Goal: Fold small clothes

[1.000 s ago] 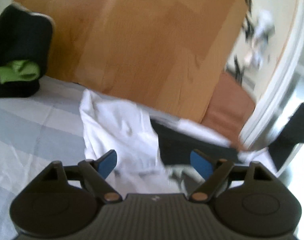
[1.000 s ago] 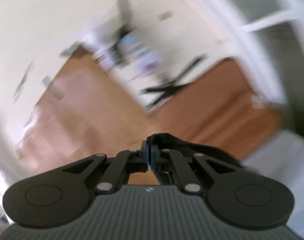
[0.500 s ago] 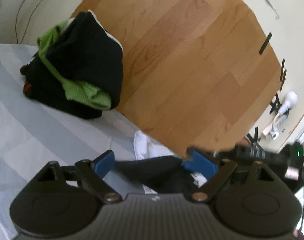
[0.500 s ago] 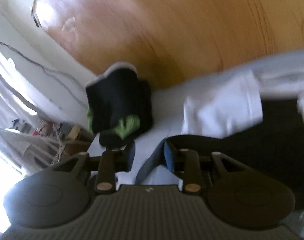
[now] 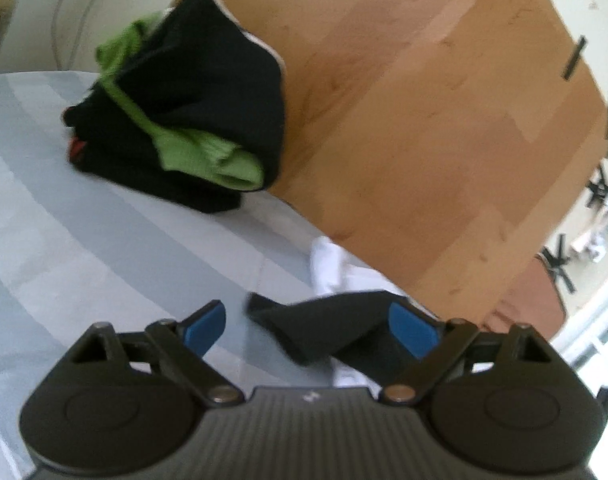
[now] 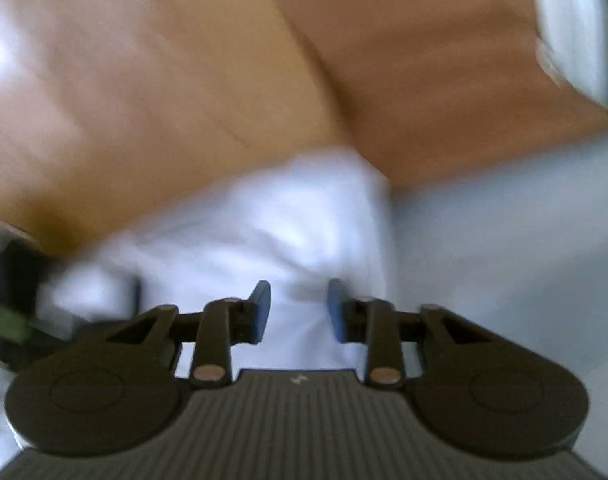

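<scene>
Soft daylight, fisheye-bent edges; right wrist view heavily motion-blurred, left sharper.

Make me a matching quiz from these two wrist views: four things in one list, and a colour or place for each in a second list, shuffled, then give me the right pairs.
Things
1. pile of folded clothes
2. white garment
3. black garment
4. floor

Descriptions
A. brown wood planks
B. black and green, at the far edge of the striped sheet
C. lies in front of the right hand-held gripper
D. lies between the wide-apart fingers of the left hand-held gripper

Pairs: 1-B, 2-C, 3-D, 4-A
</scene>
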